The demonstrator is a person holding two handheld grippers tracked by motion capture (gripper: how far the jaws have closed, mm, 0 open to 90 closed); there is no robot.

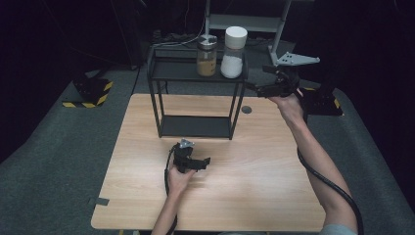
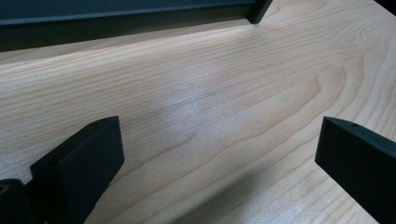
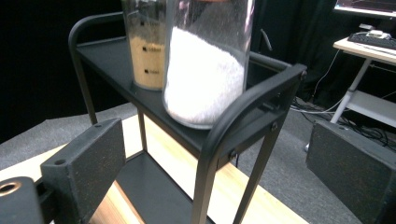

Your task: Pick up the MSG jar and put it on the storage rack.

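My left gripper [image 1: 201,161] sits low over the wooden table [image 1: 254,196], just in front of the black rack [image 1: 155,66], which stands at its 12 o'clock. In the left gripper view its jaws stand wide apart with nothing between them but bare wood, and the rack's bottom shelf [image 2: 116,21] runs across the top edge.

On the rack's top shelf two jars stand side by side, close together: a jar of tan powder [image 1: 206,55] on the left with a metal lid, and a jar of white grains [image 1: 233,53] on the right with a white lid.

My right gripper [image 1: 257,89] is raised at the rack's right end, level with the top shelf, pointing toward 9 o'clock. Its jaws are spread wide and hold nothing. In the right gripper view the white jar rises between them, just beyond the rack's curved end rail [image 3: 252,100]; the tan jar stands behind it at about 11 o'clock.
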